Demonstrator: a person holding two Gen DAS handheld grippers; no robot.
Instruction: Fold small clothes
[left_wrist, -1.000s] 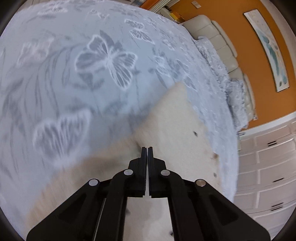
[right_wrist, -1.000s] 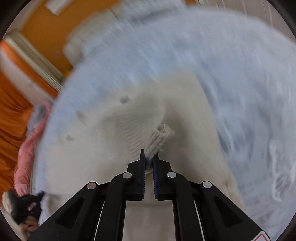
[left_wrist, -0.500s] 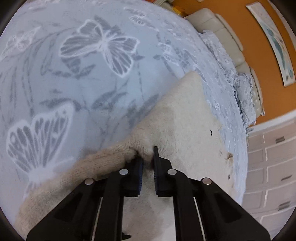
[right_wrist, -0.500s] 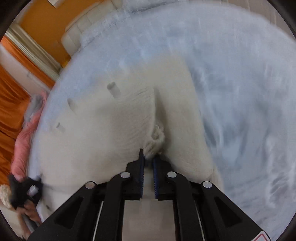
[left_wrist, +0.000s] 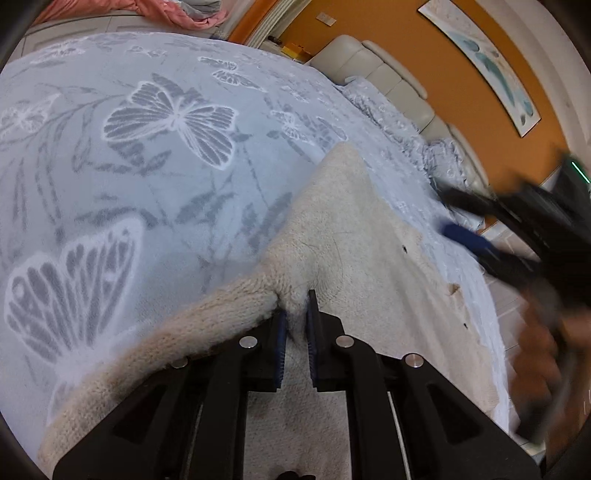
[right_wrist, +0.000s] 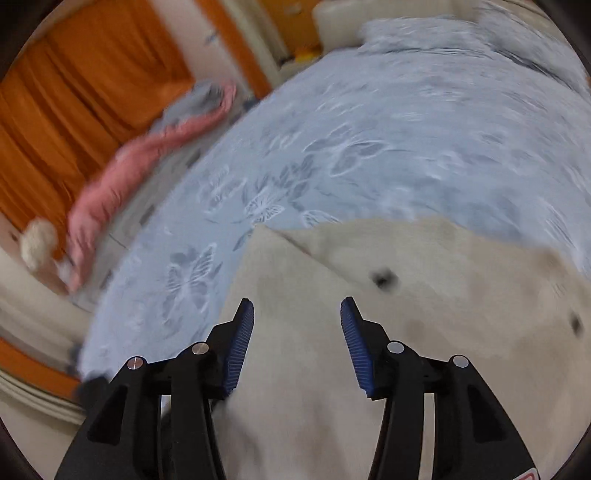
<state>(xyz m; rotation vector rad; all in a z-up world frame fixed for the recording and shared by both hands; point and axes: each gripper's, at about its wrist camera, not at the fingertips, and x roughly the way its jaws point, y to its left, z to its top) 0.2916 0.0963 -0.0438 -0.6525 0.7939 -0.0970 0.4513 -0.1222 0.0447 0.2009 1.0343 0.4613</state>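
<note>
Left wrist view: your left gripper is pinched on a tuft of the cream knit garment, which lies on the butterfly-print blanket from centre to 5 o'clock; its sleeve trails toward 8 o'clock. Your right gripper shows blurred at 3 o'clock.

Right wrist view: right gripper, jaws wide apart, empty, above the garment. Pink cloth at 10 o'clock.

Step in hand, by judgement: sleeve fold. Next move calls for carrying the pinched knit across the body.

Readable writing: 0 items.
</note>
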